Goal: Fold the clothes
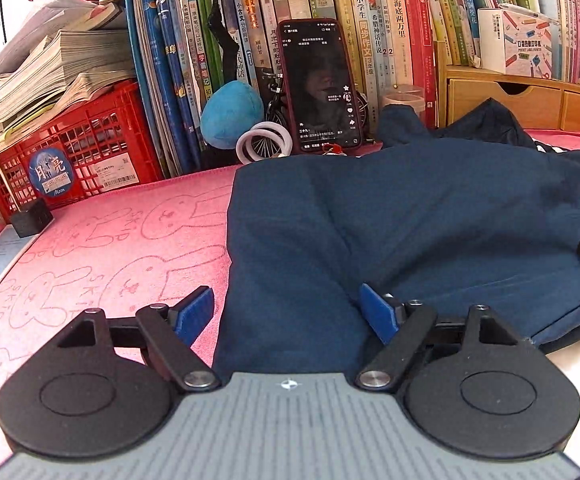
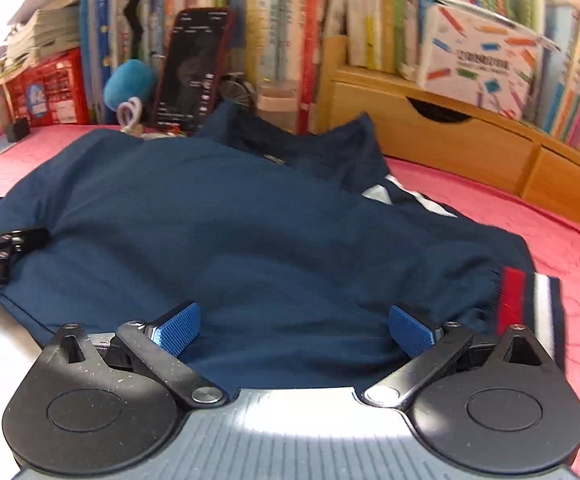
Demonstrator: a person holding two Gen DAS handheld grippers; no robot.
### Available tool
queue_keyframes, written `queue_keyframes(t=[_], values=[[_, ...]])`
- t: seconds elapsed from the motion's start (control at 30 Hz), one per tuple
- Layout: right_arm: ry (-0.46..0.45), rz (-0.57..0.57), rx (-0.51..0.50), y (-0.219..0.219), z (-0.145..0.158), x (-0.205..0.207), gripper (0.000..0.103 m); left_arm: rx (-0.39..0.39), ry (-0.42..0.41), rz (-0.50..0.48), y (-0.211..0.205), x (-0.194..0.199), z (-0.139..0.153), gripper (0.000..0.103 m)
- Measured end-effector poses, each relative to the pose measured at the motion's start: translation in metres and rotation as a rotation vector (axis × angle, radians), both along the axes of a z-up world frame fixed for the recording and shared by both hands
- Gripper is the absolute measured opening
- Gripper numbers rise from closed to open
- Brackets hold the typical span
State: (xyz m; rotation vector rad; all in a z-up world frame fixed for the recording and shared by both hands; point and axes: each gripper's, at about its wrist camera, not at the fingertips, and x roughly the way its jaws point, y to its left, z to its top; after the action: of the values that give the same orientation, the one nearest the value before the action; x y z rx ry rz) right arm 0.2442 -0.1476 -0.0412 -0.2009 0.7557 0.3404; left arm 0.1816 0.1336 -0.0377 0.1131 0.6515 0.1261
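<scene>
A navy blue garment (image 1: 409, 216) lies partly folded on the pink towel (image 1: 110, 248). In the right wrist view the same garment (image 2: 230, 232) shows a red, white and navy ribbed cuff (image 2: 525, 304) at its right end and white stripes (image 2: 409, 196) further back. My left gripper (image 1: 288, 312) is open above the garment's near left edge, blue pads apart, nothing pinched. My right gripper (image 2: 293, 326) is open wide over the near hem, with only flat cloth under the gap. The left gripper's black finger (image 2: 6, 244) shows at the left edge of the right wrist view.
A phone (image 1: 319, 84) leans on a row of books (image 1: 369, 20) behind the garment. Beside it sit a blue plush ball (image 1: 230, 114) and white rings (image 1: 264, 140). A red crate (image 1: 74, 152) with paper stacks stands left, wooden drawers (image 2: 449, 136) right, a small black block (image 1: 30, 220) near the crate.
</scene>
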Motion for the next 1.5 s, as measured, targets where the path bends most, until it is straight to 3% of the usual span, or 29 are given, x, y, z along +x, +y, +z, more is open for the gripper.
queue_keyframes(t=[0.13,0.27,0.33,0.47,0.6,0.7,0.77,0.87,0.97,1.1,1.2,1.33,1.5], values=[[-0.003,0.022,-0.011,-0.034,0.006,-0.01,0.069,-0.058,0.015,-0.021,0.005,0.003,0.0,0.09],[-0.021,-0.031,-0.034,-0.027,0.017,-0.015,0.072,-0.059,0.013,-0.003,0.006,0.003,0.0,0.09],[-0.063,-0.028,-0.021,-0.014,0.027,-0.022,0.086,-0.072,0.011,0.028,0.01,0.002,0.0,0.09],[-0.134,0.112,-0.016,0.042,0.041,-0.033,0.093,-0.178,0.027,0.064,0.031,0.001,0.001,0.092],[-0.14,0.201,0.002,0.098,0.038,-0.028,0.093,-0.175,-0.006,0.052,0.035,-0.014,0.021,0.09],[-0.088,0.227,0.066,0.118,0.029,-0.017,0.093,-0.081,-0.019,0.042,0.031,-0.019,0.03,0.09],[-0.066,0.221,0.05,0.118,0.022,-0.017,0.093,0.001,0.009,0.04,0.028,-0.017,0.021,0.09],[-0.063,0.207,0.009,0.1,0.015,-0.023,0.096,0.053,-0.004,0.051,0.033,-0.023,0.012,0.091],[-0.057,0.127,-0.016,0.053,0.012,-0.024,0.102,0.062,-0.011,0.061,0.035,-0.025,0.01,0.094],[-0.071,-0.002,0.009,-0.019,0.011,-0.03,0.099,0.122,-0.037,0.055,0.027,-0.029,0.005,0.095],[-0.13,-0.141,-0.118,-0.048,0.009,-0.036,0.102,0.181,-0.05,0.059,0.019,-0.03,0.004,0.095],[-0.081,-0.174,0.036,-0.081,0.011,-0.041,0.103,0.168,-0.044,0.074,0.02,-0.03,0.005,0.094],[-0.225,0.035,0.169,-0.058,0.03,-0.061,0.103,0.089,-0.035,0.079,0.029,-0.029,0.006,0.095]])
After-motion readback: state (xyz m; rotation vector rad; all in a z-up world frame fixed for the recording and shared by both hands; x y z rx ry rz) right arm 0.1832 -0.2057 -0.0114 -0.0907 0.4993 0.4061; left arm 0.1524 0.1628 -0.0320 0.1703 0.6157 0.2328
